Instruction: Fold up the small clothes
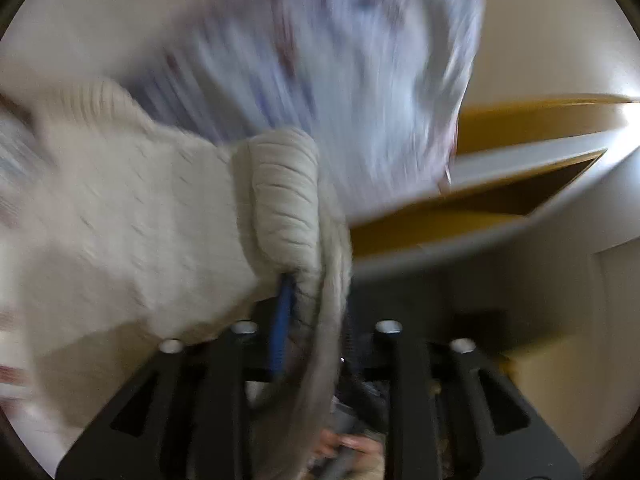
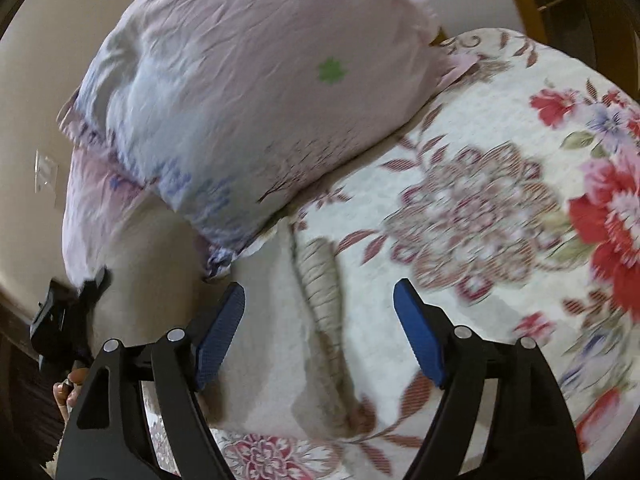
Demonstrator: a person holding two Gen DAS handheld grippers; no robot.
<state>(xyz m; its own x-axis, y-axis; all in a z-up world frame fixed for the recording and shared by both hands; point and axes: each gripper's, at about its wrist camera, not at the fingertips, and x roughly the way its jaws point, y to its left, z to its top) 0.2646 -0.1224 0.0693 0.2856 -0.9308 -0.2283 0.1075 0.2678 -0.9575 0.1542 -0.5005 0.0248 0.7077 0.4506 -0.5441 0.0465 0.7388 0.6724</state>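
Observation:
A cream knitted sweater (image 1: 132, 216) fills the left of the left wrist view. My left gripper (image 1: 308, 292) is shut on its ribbed hem (image 1: 284, 196), which bunches between the blue pads (image 1: 282, 320). In the right wrist view the same cream sweater (image 2: 272, 320) lies on the floral bedspread (image 2: 480, 208), with a ribbed edge (image 2: 320, 280) running between my fingers. My right gripper (image 2: 320, 328) is open just above it, blue pads (image 2: 222, 332) wide apart and holding nothing. The left gripper (image 2: 64, 312) shows at the sweater's far left edge.
A pink and blue pillow (image 2: 248, 92) lies at the head of the bed, touching the sweater's top edge; it also shows blurred in the left wrist view (image 1: 340, 72). A yellow wooden frame (image 1: 520, 128) and beige wall (image 2: 36, 80) lie beyond.

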